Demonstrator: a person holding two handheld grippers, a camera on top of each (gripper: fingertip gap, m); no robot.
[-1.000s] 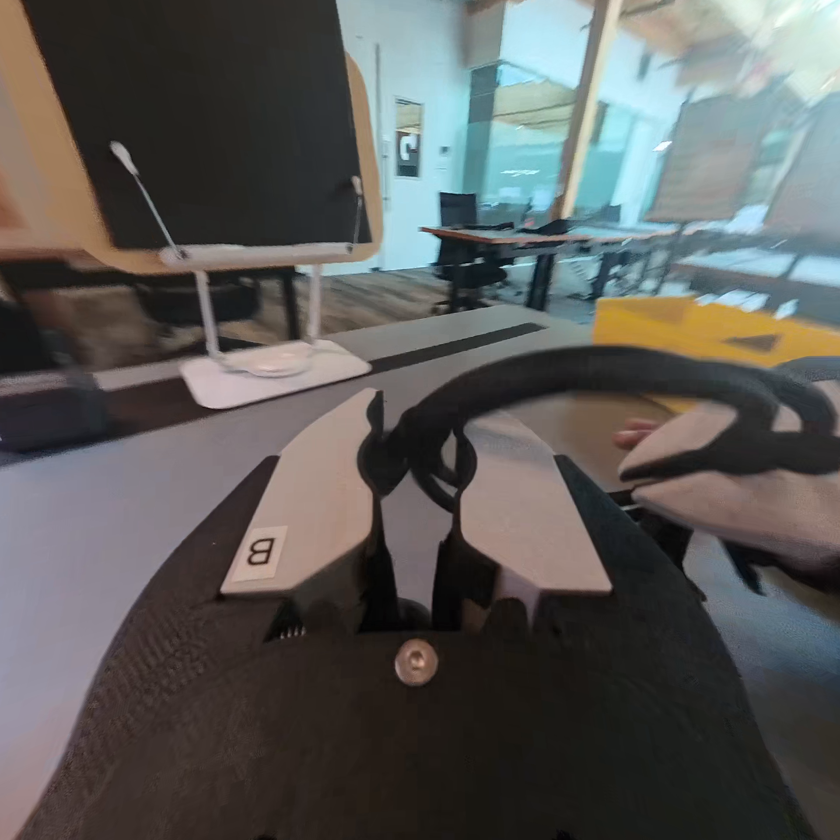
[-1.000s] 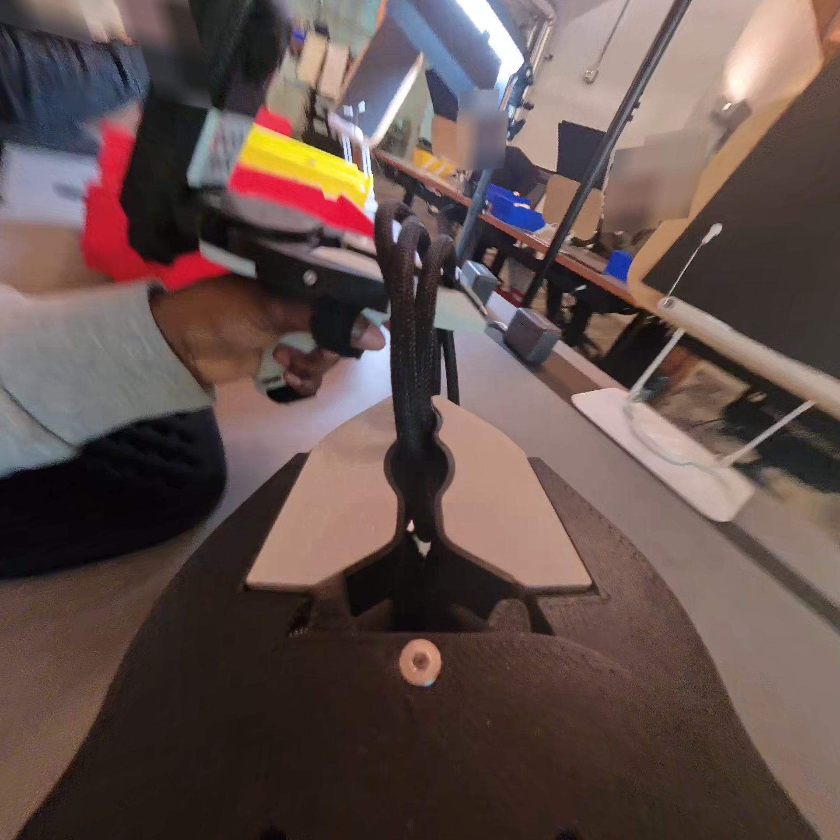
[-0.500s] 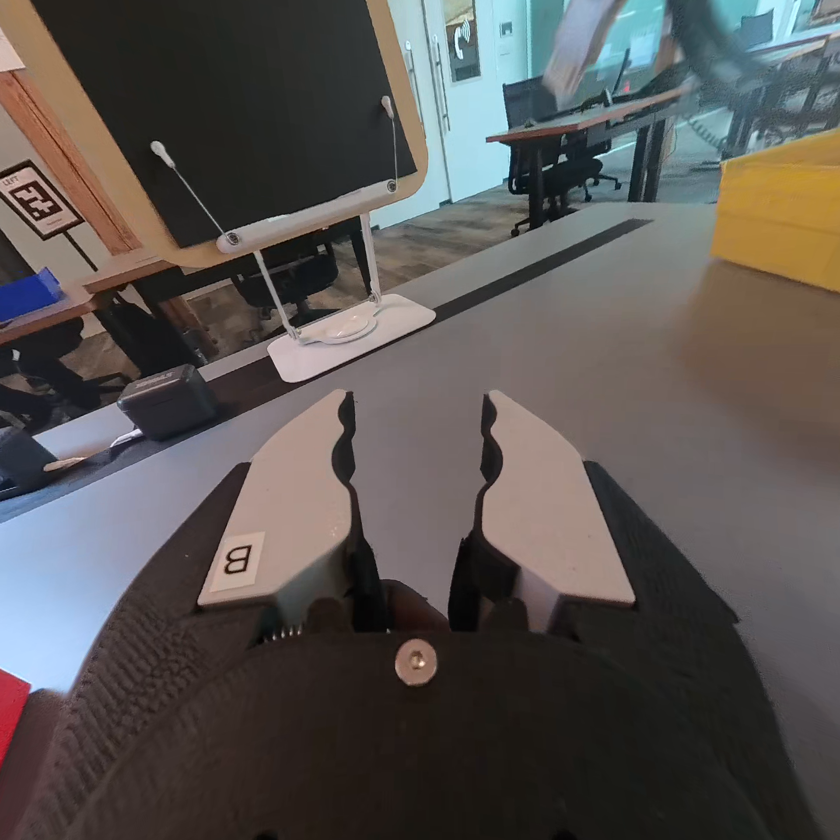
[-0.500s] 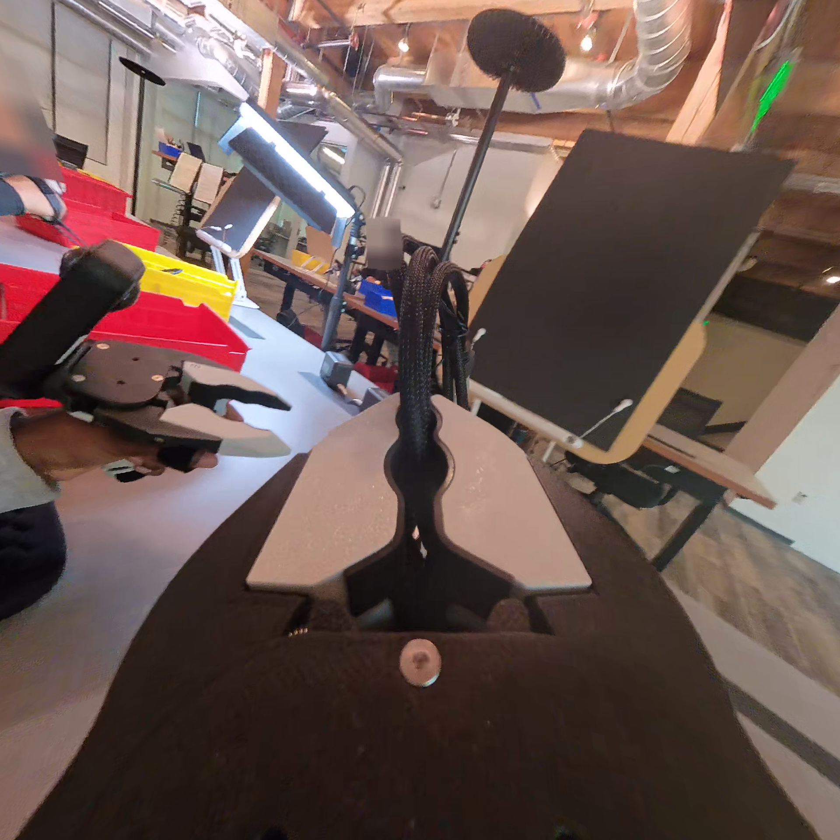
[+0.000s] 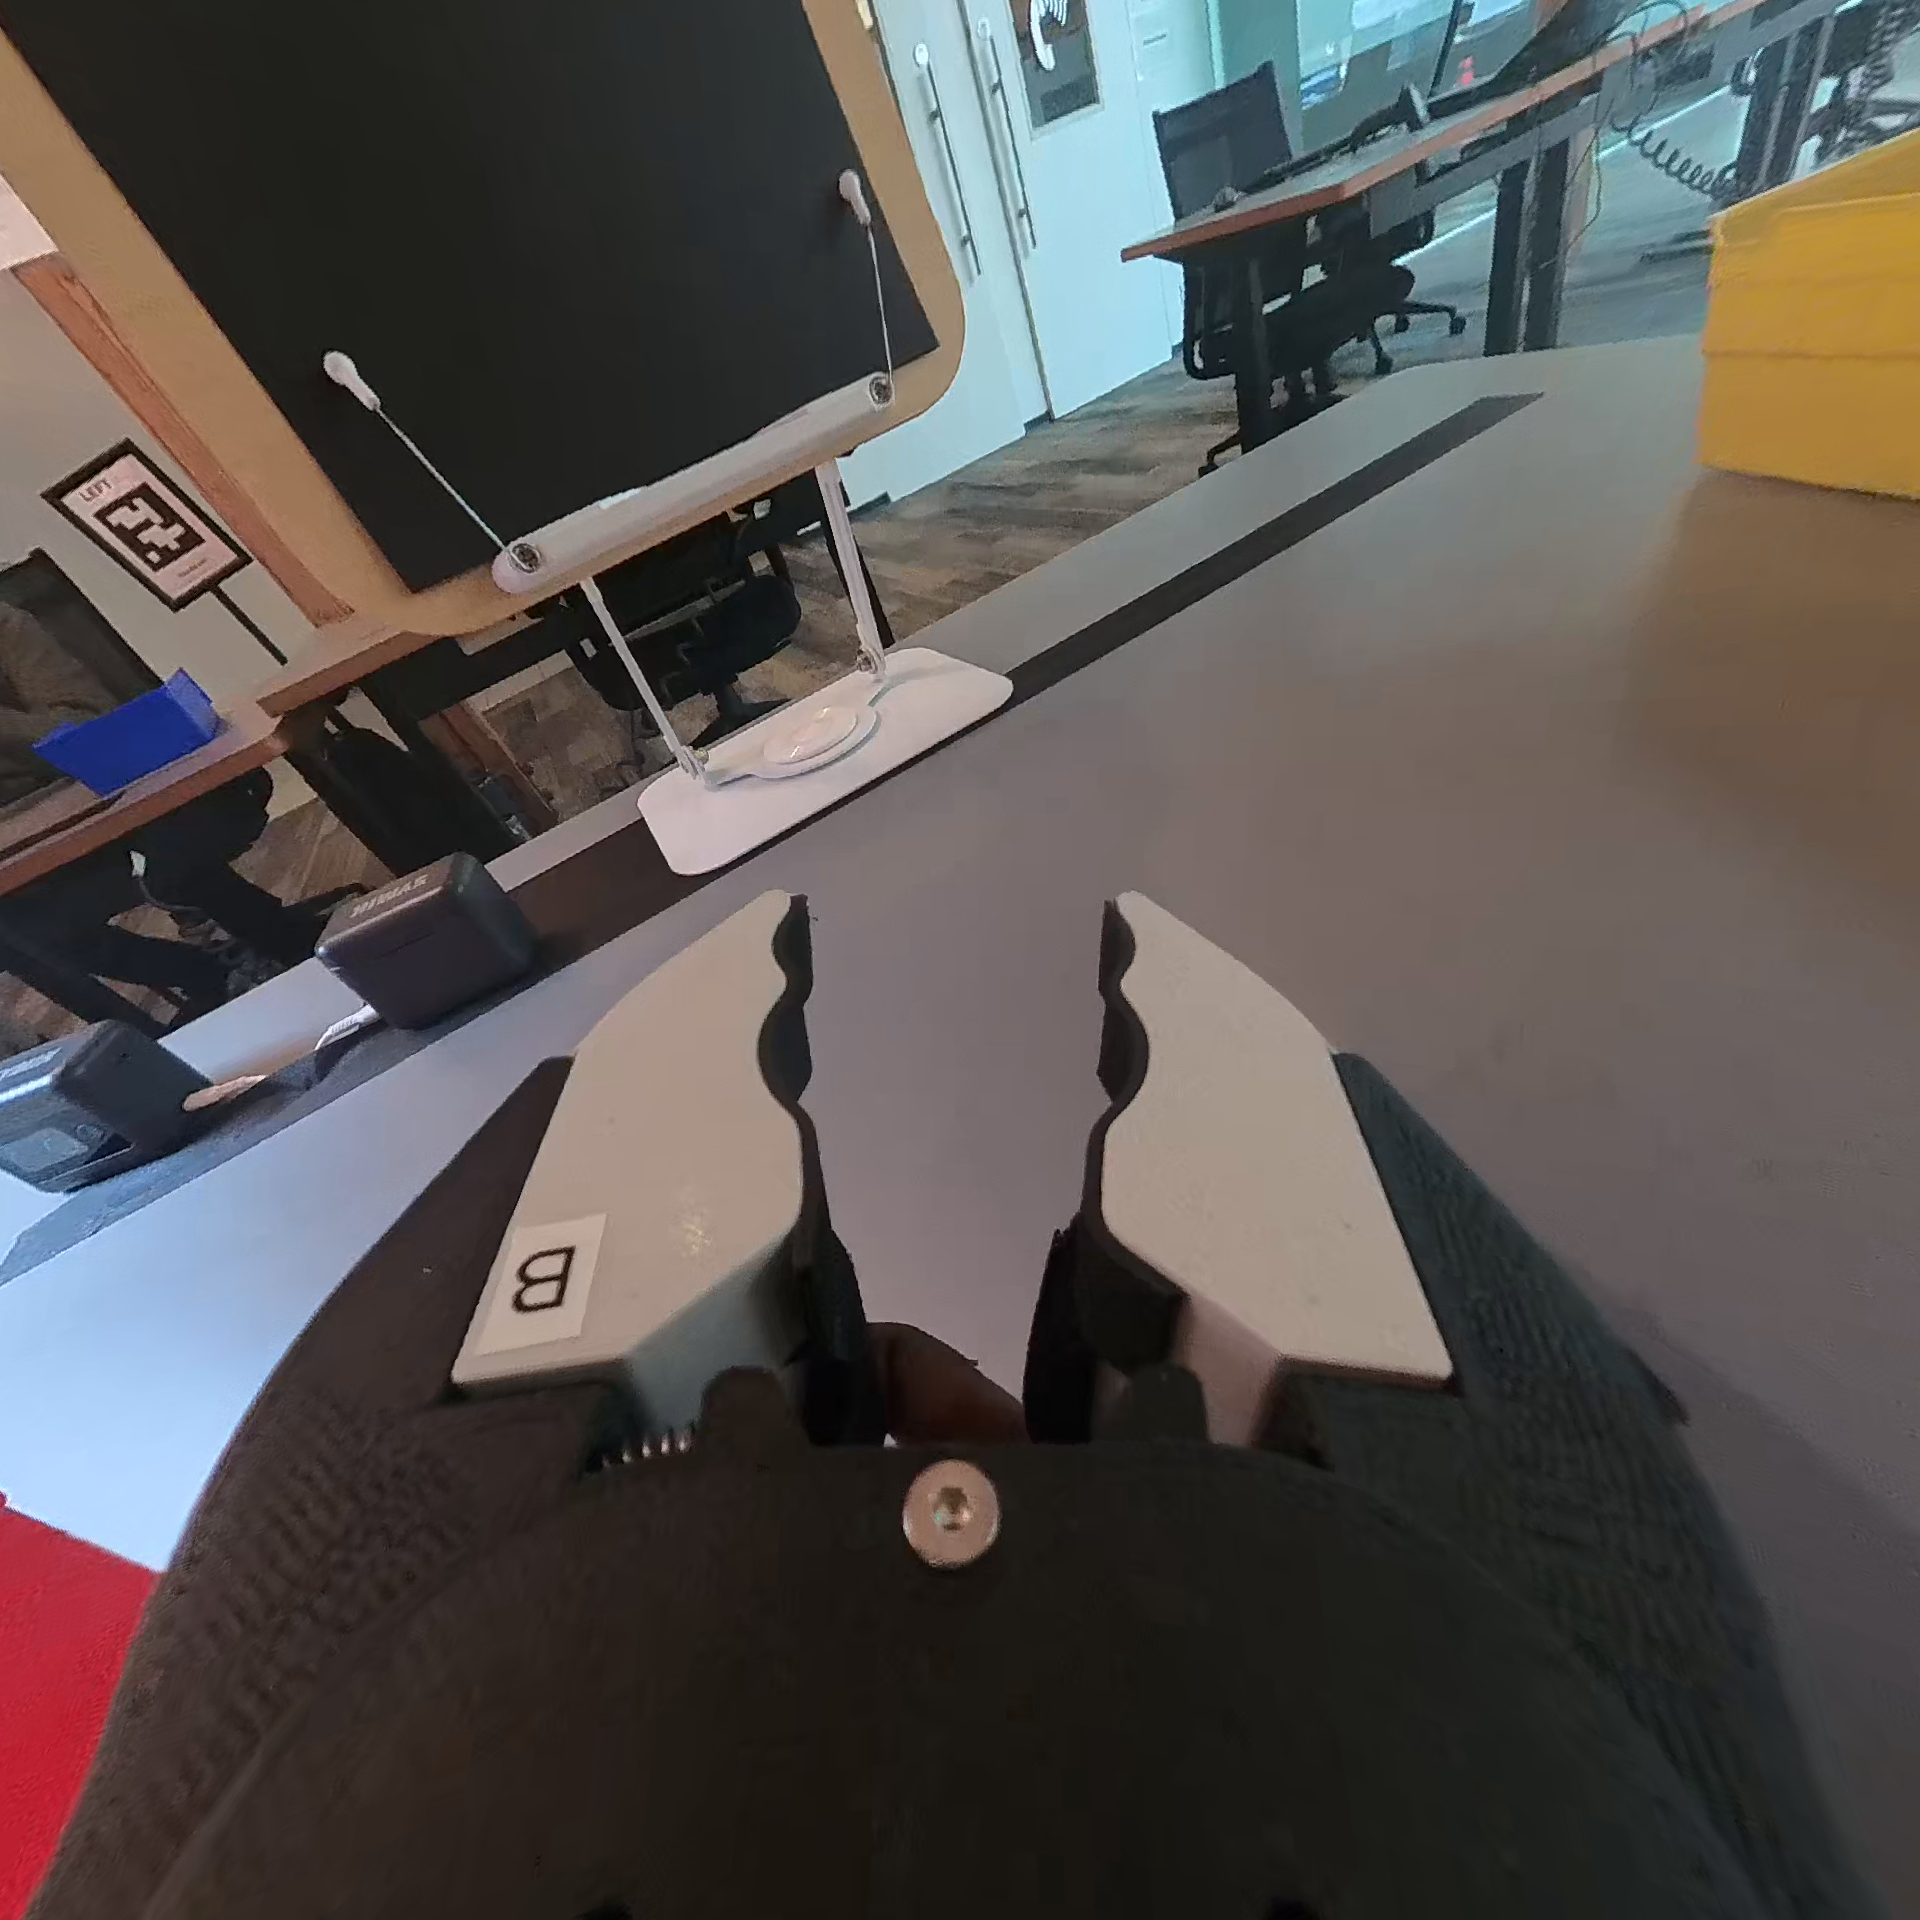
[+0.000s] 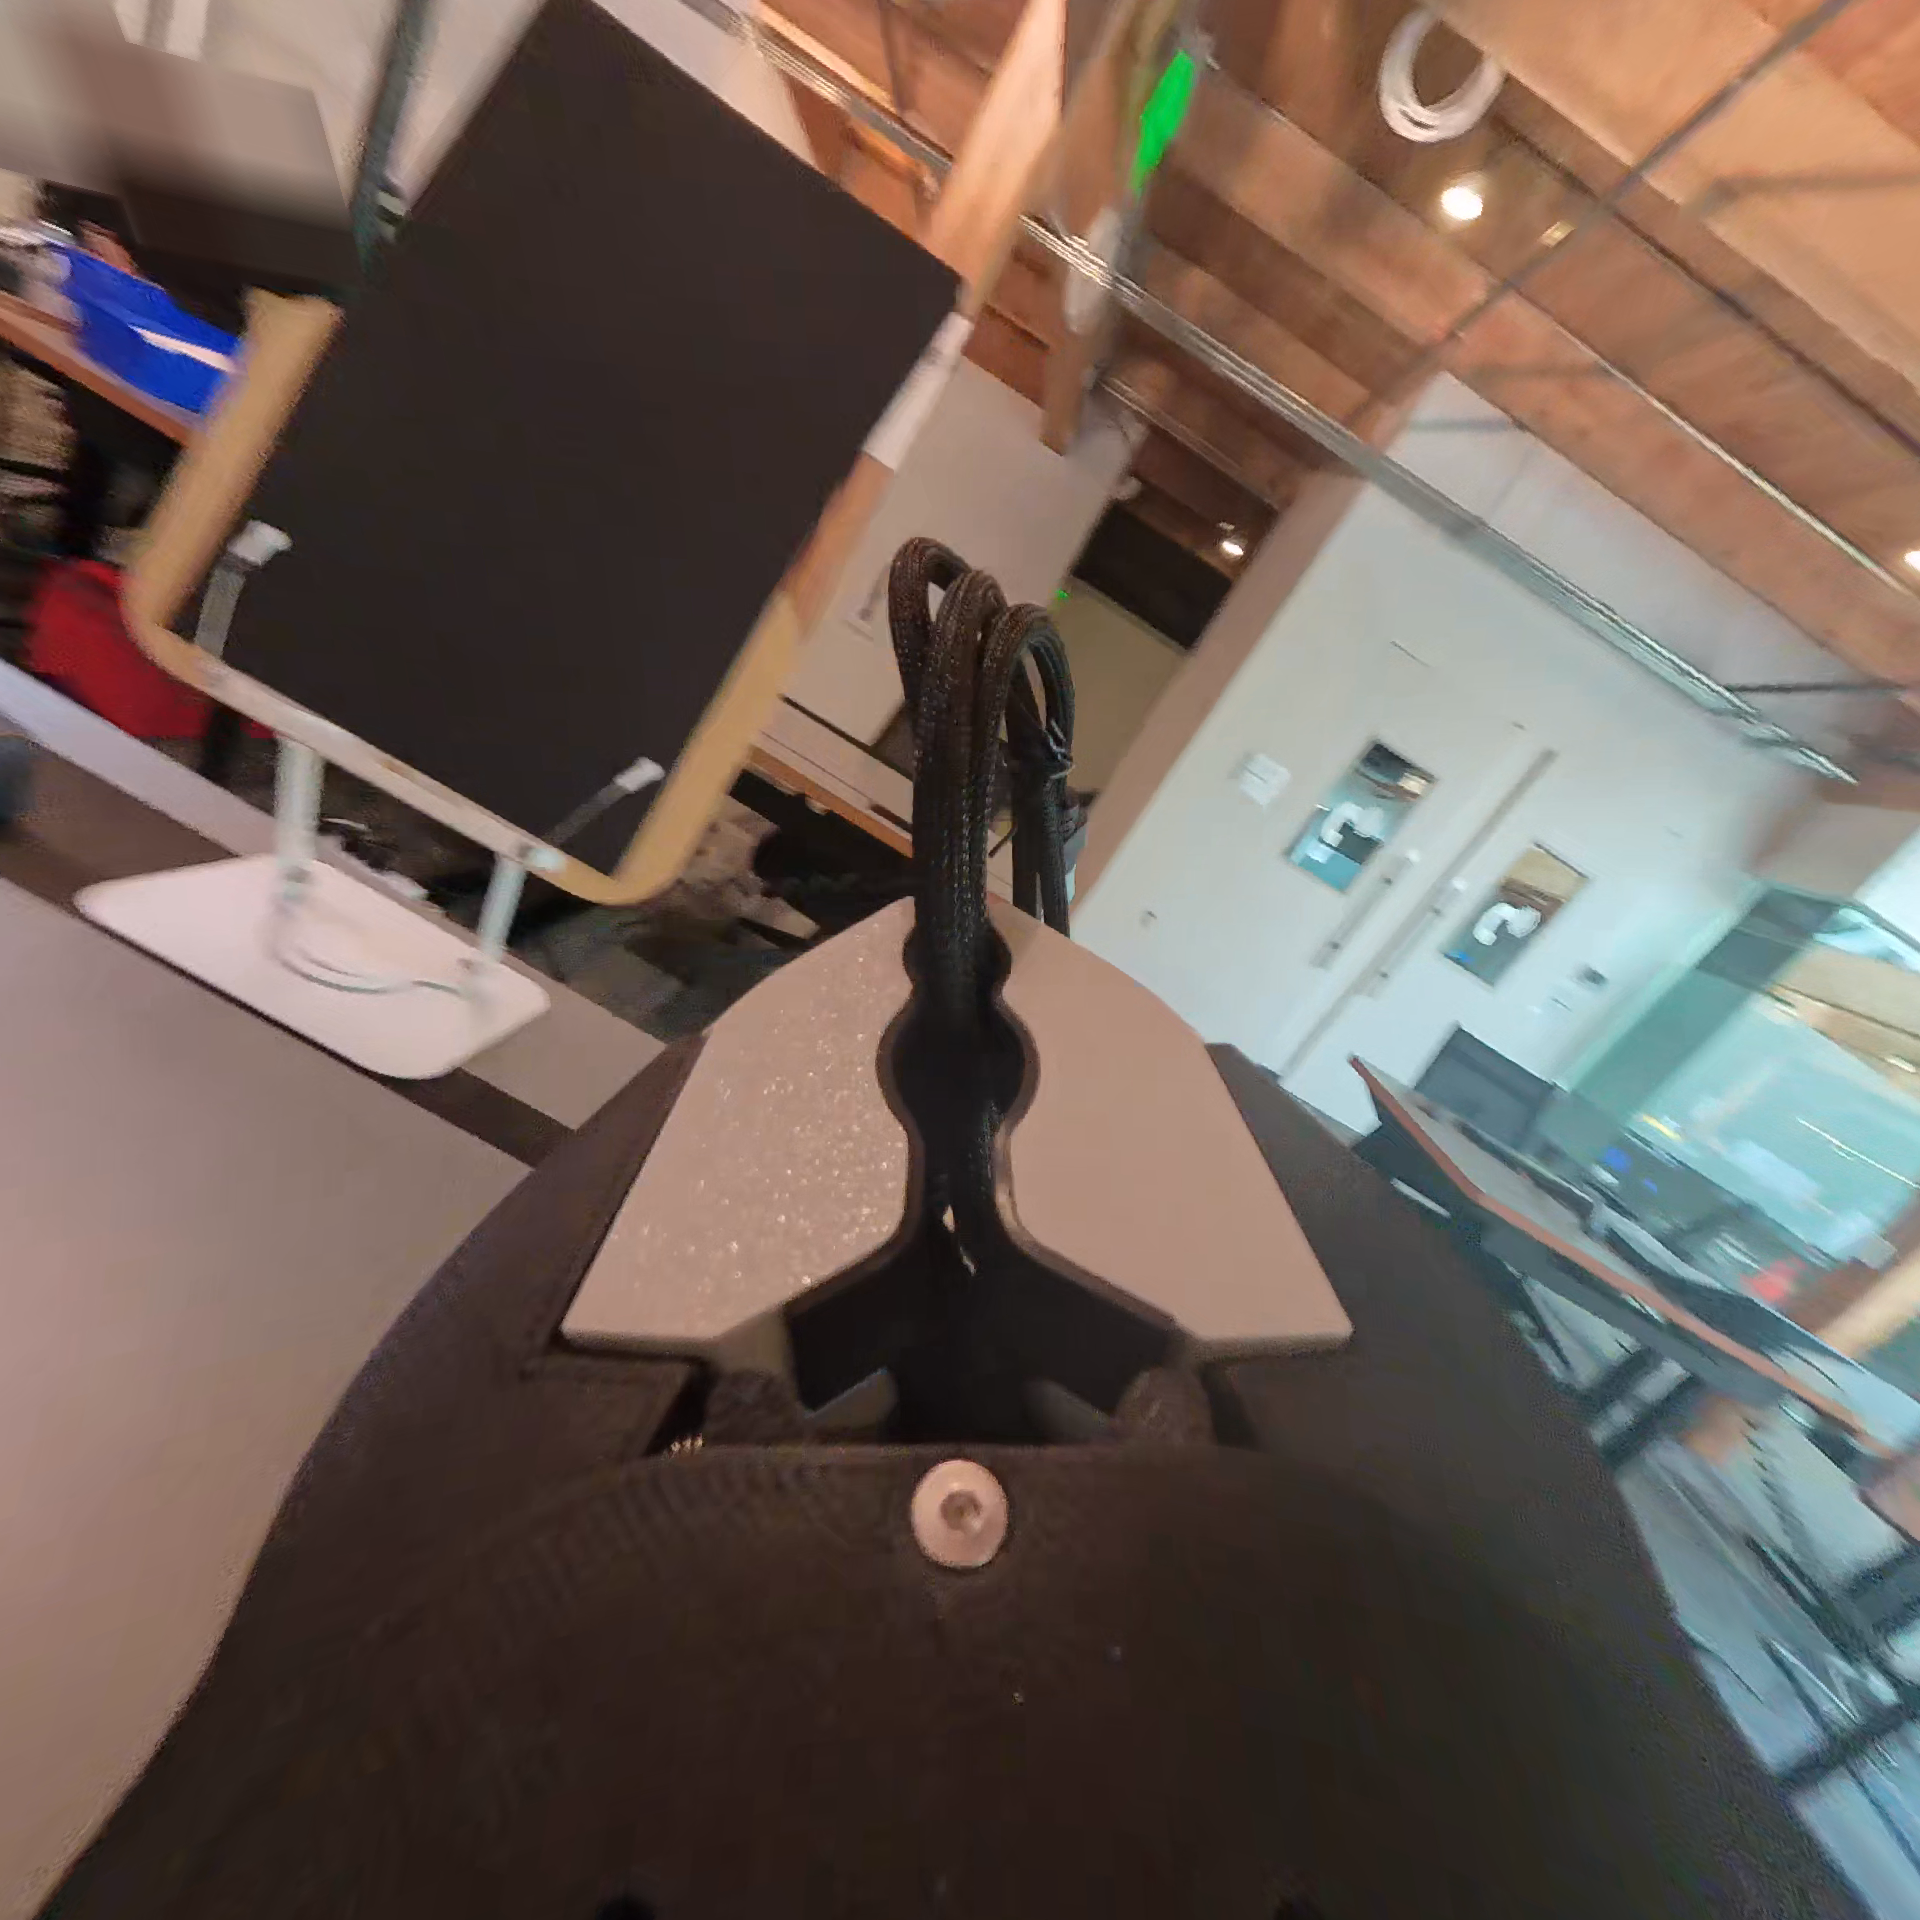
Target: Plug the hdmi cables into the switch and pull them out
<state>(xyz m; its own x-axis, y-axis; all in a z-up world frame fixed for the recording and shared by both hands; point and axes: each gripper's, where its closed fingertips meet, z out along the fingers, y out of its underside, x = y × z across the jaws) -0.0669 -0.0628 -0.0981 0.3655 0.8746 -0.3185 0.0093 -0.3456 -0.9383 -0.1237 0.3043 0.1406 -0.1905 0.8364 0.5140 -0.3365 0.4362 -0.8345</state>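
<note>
Meanwhile left gripper [image 5: 954, 920] fingers spread, empty, right gripper [image 6: 961, 920] fingers clamped on looped black hdmi cables [image 6: 961, 727]

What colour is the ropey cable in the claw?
Black braided cable, woven pattern; clearest in the right wrist view.

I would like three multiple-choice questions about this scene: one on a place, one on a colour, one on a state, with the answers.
1. Where does the white stand base rest?
A. on the grey table
B. on the yellow bin
C. on the floor

2. What colour is the bin at the far right of the left wrist view?
A. green
B. white
C. yellow

3. What is the state of the right gripper?
A. wide open and empty
B. shut on the braided black cable
C. shut on a red bin

Answers: 1 A, the base lies flat on the grey table. 2 C, its walls are plainly yellow. 3 B, the braided black cable loops up from between its closed fingers; the left gripper is the open one.
</note>
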